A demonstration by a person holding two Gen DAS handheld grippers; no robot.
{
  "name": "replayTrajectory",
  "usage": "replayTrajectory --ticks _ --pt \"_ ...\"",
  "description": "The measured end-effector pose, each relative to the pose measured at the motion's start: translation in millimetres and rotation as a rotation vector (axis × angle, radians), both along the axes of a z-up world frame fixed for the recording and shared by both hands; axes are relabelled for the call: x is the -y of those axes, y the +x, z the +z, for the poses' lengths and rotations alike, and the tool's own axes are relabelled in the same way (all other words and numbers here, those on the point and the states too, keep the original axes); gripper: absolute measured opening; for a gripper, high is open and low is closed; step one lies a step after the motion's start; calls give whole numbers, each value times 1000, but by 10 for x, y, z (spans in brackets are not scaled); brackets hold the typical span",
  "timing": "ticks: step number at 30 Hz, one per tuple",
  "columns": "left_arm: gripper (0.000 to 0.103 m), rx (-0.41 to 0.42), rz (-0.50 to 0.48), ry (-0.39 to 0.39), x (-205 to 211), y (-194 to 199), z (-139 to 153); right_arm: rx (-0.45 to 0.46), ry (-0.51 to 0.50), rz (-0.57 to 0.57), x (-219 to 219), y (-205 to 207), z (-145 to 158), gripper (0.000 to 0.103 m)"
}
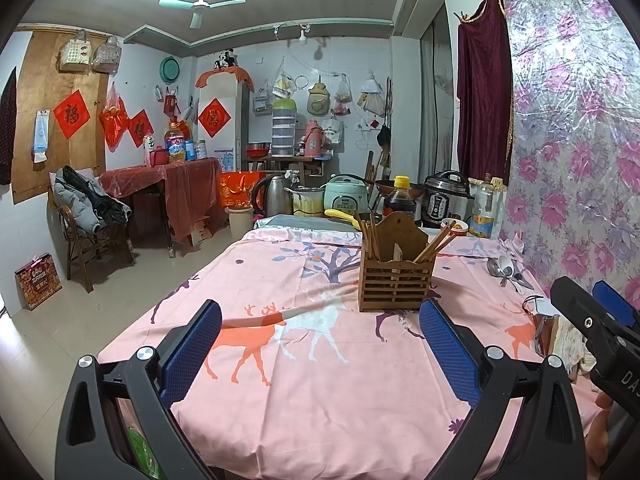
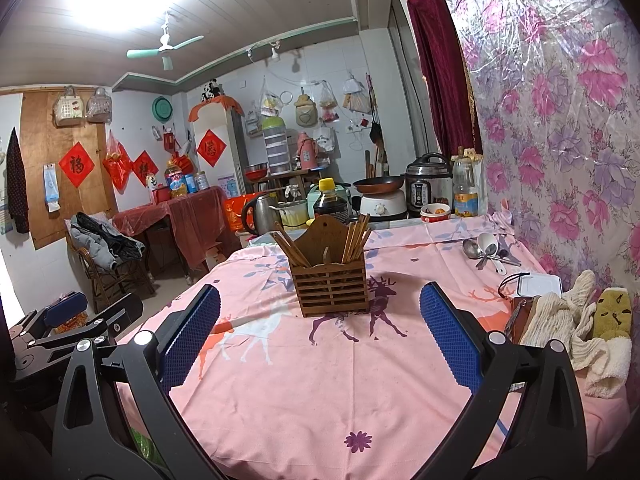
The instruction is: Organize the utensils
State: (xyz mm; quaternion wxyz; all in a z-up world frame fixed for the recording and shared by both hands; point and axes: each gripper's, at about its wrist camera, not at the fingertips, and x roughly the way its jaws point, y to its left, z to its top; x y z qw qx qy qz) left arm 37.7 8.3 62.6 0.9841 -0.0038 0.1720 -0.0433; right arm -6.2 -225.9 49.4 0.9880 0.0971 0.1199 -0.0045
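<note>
There, both claws (left [image 1: 320,344], right [image 2: 320,332]) agape; chopstick holder [image 2: 329,280] beyond, spoons [image 2: 486,250] apart.

You are looking at one wooden holder [image 2: 330,284] with two compartments, each carrying a bundle of chopsticks [image 2: 354,238] too tightly packed to count. You are seeing one pile of spoons [image 2: 486,250] by the wall: one white, at least two metal, the rest overlapping. You are facing one white lidded box [image 2: 538,285], one small bowl [image 2: 435,212], two cookers [image 2: 427,184], one kettle [image 2: 260,212] and two bottles [image 2: 464,192].
</note>
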Motion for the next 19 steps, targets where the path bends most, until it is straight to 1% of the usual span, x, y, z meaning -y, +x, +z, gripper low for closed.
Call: replayTrajectory --ticks 9,19 --pt "97 -6 -8 18 35 6 -49 0 0 0 1 0 10 96" --pt "97 -10 2 -2 9 4 -31 -1 1 0 4 1 7 96"
